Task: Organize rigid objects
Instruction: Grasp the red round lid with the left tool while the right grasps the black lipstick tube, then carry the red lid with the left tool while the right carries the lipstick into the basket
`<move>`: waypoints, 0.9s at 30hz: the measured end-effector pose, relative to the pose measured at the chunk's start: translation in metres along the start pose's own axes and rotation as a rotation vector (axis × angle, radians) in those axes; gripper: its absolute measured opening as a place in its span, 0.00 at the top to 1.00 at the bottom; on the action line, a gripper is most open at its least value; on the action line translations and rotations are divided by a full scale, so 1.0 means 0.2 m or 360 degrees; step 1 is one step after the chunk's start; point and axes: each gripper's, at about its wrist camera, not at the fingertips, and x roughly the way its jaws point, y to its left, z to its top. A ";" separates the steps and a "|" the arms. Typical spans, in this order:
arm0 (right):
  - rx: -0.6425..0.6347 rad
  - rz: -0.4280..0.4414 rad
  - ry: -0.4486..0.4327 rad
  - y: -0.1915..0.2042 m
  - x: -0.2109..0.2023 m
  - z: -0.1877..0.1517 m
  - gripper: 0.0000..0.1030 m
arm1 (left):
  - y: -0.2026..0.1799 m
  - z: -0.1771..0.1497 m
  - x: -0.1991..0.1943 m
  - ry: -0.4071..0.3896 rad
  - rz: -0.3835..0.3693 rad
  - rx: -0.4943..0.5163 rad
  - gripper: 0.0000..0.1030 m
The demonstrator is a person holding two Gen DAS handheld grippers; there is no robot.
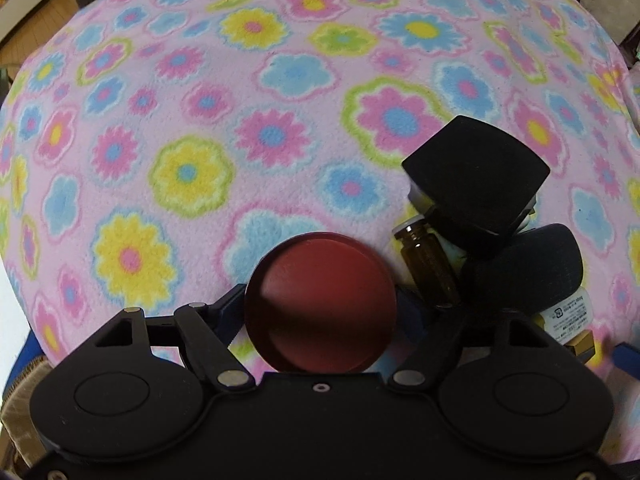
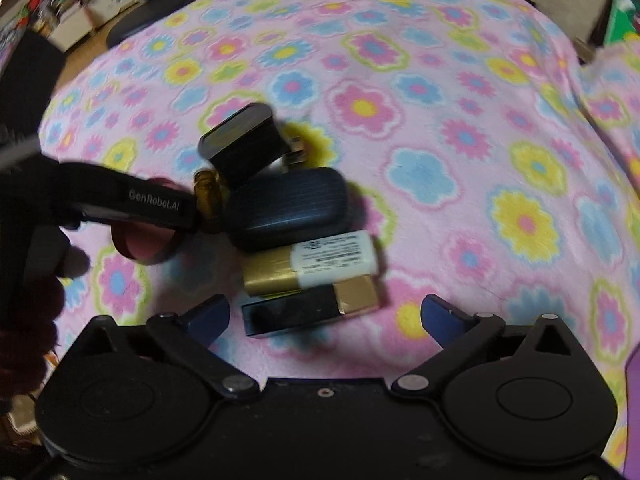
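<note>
Flowered fleece blanket [image 2: 440, 80] – small containers [image 2: 288, 208] clustered on it

red round lid [image 1: 320, 300]: held between left gripper [image 1: 320, 312] fingers, hollow side up | black-and-gold box [image 2: 310, 310]: laid flat between spread right gripper [image 2: 324, 316] fingers, untouched

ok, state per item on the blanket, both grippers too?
left gripper: fingers either side of red lid, contact unclear
right gripper: open, nothing gripped
red lid: open side up
amber vial: uncapped, tilted
dark blue case: closed, lying flat
black-gold box: closed, lying flat between right fingers
</note>
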 end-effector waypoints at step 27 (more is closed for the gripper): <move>-0.0101 0.0106 0.0040 0.34 -0.17 -0.12 0.20 | 0.77 -0.54 -0.51 -0.0033 0.0167 -0.0513 0.31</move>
